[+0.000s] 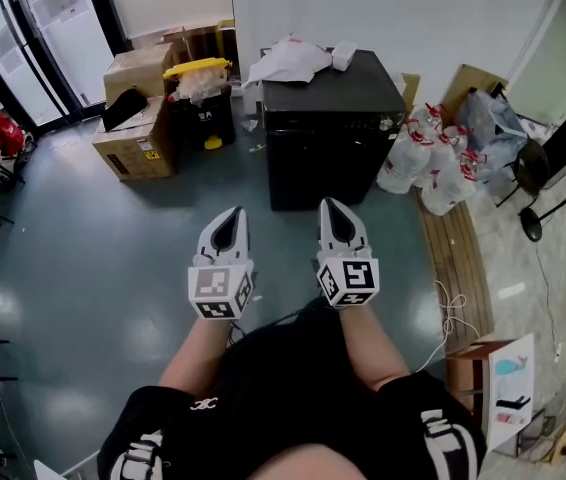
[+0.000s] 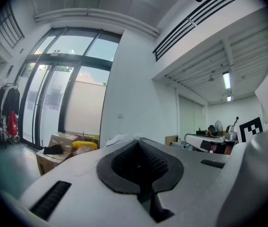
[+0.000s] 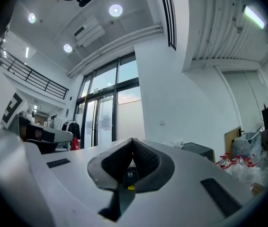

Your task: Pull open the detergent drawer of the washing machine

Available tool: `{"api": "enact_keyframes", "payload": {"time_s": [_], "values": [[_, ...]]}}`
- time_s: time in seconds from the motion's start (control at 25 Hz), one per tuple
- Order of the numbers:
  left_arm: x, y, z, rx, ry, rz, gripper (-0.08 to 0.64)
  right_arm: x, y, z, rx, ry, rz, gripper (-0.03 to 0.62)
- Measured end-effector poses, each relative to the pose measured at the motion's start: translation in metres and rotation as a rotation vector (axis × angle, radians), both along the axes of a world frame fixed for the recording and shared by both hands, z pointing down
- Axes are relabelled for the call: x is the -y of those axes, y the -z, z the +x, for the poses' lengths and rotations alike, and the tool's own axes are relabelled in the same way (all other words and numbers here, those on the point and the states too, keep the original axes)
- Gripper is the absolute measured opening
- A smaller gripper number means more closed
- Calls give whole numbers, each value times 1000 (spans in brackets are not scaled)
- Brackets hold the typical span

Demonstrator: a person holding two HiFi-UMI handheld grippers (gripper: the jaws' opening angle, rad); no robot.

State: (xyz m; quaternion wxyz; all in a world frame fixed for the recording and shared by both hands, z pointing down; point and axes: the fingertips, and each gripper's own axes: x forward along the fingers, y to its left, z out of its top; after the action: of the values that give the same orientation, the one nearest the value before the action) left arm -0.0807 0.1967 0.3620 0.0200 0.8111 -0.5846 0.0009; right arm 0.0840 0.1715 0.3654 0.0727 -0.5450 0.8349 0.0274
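At the far left, brown cardboard boxes are stacked on the grey floor. A black bin with a yellow lid is set just beside them. The left tongs are held out level above the floor. They are pressed together and nothing is pinched. Ahead of both tongs, the black washing machine is seen against the white wall, well apart from them. A white cloth is heaped on its top. Its detergent drawer cannot be made out from here. Only floor is seen between the tongs and the machine. The right tongs are held beside the left ones, also pressed together with nothing in them. To the right of the machine, white plastic bags are piled. A long wooden board is laid on the floor near them.
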Motion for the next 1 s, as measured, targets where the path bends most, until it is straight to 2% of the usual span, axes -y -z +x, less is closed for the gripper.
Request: {"api": "enact_keyframes", "payload": {"time_s": [0.4,0.68,1.0], "values": [[47,-8,-22,-9,21,-3,-3,48,-11,-17,-69,7,13,2],[104,-10,-20,9,36,-2,-3,120,-20,-14,-49,21,-22,2],[205,-6,-11,28,58,-19,-3,224,-19,-15,-43,77,-34,0]]}}
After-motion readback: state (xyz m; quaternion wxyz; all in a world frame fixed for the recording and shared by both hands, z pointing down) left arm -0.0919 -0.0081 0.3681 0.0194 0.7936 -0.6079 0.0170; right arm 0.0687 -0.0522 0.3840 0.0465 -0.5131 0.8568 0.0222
